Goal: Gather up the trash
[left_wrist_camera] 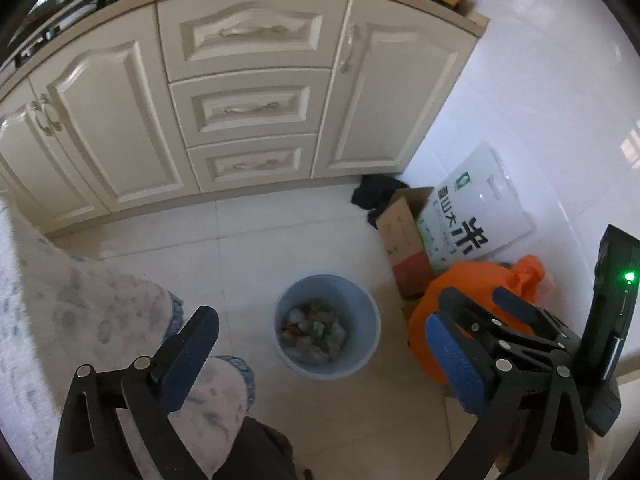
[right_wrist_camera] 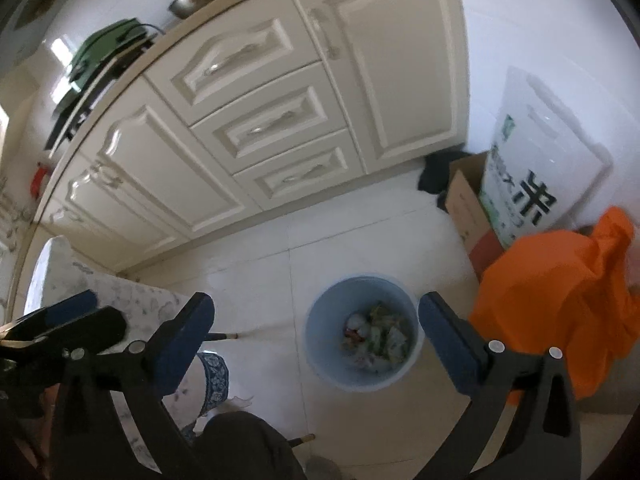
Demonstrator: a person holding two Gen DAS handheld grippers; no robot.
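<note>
Apparently between pickups, the left gripper [left_wrist_camera: 320, 344] and right gripper [right_wrist_camera: 316, 332] hang spread and empty above the round pale-blue plastic trash bin [left_wrist_camera: 362, 304] on the tiled floor, so next comes finding more litter.

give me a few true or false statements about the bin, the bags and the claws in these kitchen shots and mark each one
1. The round pale blue plastic bin stands on the white tiled floor with trash in it. True.
2. The bright orange plastic bag lies inside the bin. False: it sits on the floor beside the bin, by the brown cardboard box.
3. The left claw is shut on a piece of trash. False: its jaws stand wide open with nothing between them.
4. The right claw is open and empty. True.
5. The white printed rice sack leans against the white wall. True.
</note>
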